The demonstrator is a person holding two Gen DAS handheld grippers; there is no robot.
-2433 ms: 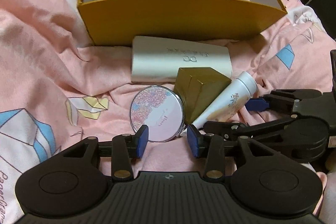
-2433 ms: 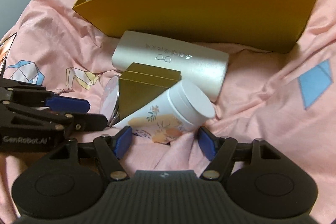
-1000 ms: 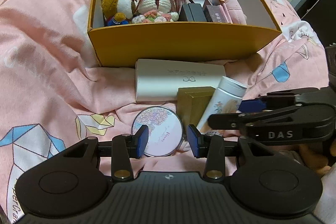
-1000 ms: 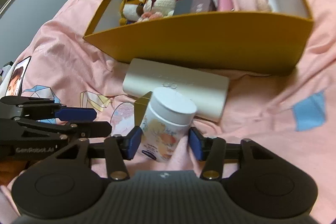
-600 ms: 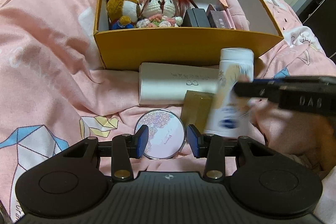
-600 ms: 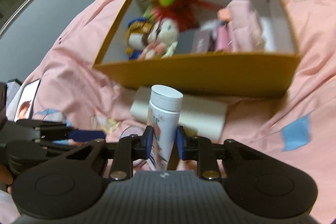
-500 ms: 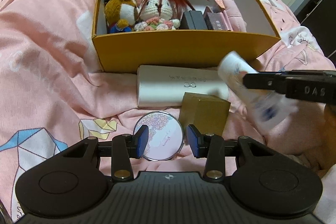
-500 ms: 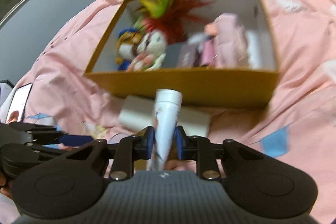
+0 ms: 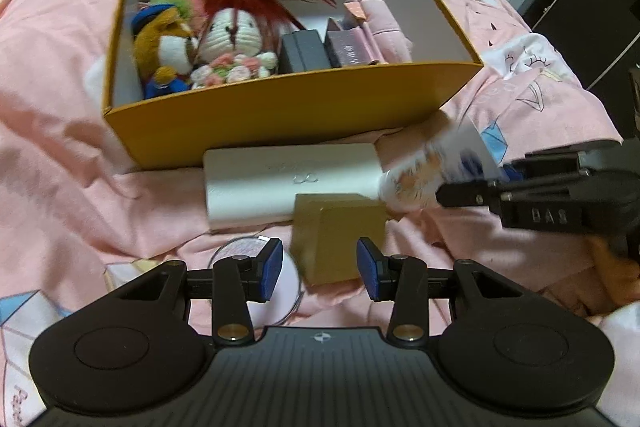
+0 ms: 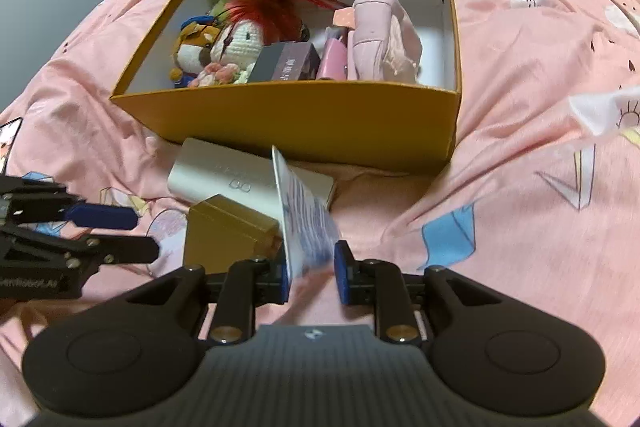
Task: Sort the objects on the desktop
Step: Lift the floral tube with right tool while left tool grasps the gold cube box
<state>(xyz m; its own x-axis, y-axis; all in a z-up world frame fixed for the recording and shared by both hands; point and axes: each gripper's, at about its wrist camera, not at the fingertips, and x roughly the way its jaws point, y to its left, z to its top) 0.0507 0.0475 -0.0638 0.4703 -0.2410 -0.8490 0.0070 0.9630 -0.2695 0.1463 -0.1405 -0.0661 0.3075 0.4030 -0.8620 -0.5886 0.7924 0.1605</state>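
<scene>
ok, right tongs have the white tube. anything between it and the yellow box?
Only the box's own front wall. The right tongs hold the white tube low, in front of that wall, so it must go up and over. Inside, the free floor seems to be at the far right; toys and small boxes fill the rest.

Support: bed with pink quilt.
On it: yellow box, white case, gold box, round compact.

Mustard-yellow box on pink origami-print bedspread
</scene>
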